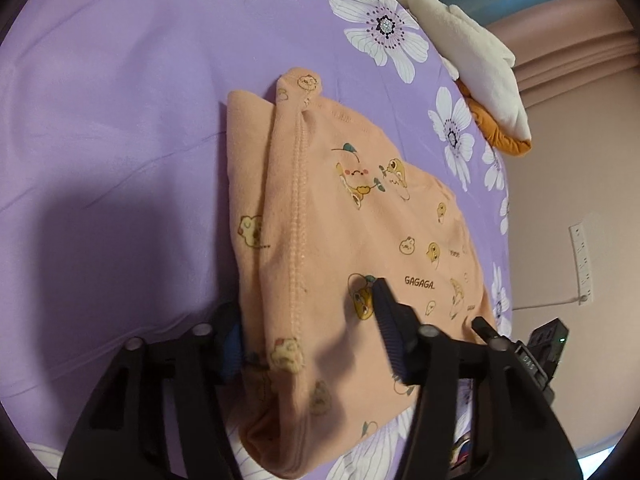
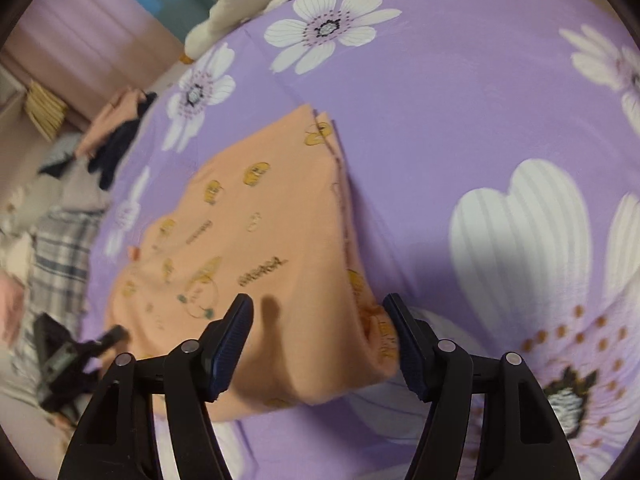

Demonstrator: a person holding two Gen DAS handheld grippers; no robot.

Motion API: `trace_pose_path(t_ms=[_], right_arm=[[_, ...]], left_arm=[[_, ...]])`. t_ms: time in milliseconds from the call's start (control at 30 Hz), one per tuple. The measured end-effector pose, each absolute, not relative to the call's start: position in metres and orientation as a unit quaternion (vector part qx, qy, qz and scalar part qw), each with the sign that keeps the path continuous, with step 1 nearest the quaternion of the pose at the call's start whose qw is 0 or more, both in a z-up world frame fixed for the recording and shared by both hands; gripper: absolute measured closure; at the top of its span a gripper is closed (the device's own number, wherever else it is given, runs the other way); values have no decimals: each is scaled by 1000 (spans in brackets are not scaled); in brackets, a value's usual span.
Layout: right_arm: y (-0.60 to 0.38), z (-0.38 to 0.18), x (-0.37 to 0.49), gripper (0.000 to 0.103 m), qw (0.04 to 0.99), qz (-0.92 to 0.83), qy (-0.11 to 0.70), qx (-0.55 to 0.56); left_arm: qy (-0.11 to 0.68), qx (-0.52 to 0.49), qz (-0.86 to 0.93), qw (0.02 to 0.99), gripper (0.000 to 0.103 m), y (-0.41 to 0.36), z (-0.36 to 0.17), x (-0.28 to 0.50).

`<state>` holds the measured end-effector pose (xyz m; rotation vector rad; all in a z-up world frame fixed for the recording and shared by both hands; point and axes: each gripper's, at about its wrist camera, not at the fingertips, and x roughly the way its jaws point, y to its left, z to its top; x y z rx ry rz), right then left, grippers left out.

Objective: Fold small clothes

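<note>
So the left gripper (image 1: pixel 310 330) has its jaws spread wide around the near end of the peach garment (image 1: pixel 352 240), ribbed black pads on each side of the cloth with a gap between pad and fabric, so it's released, not pinching anything. The right gripper (image 2: pixel 322 346) is the same deal: jaws wide apart, one pad over the top of the cloth and the other just beside its folded right edge, not clamped on it.

The garment is soft knit cotton, peach-orange, printed with little yellow cartoon chicks and fruit plus the word "GAGAGA". It's folded into a rough rectangle with stacked layers showing along the edge. In the left wrist view an overlocked seam runs down the upper layer, and the long axis goes from the jaws away toward the far end, where a small rounded flap sticks up. The right wrist view is a bit motion-blurred.

It lies flat on the bed, on a smooth lilac bedsheet (image 1: pixel 120 120) with big white daisy prints. Both grippers are angled down at the cloth from the near side. Further out, a cream plush item (image 1: pixel 472 48) sits at the bed's edge, and a pile of other clothes (image 2: pixel 68 208), plaid and dark ones included, lies off to the side.
</note>
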<state>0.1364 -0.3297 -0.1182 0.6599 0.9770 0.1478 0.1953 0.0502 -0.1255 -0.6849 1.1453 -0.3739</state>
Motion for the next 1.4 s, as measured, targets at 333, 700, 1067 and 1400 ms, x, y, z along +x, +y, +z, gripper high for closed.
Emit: trace_pose_path(t_ms=[333,700,1067,1400], right_arm=[[-301,-117,150,81,853,76,430,285],[-315,-69,91,82,865,98,412,271],[-321,-89,40,82,851,83,451,256],[-311,-106,40,82,854,47,468,221]], left_arm=[[517,-314,-183,775,89,45,-109,178],[517,-279,-208,782,89,32,-74,112],[547,-222,-175,788,88,23,-90,53],[572,-250,-147,768,83,31,-125,57]])
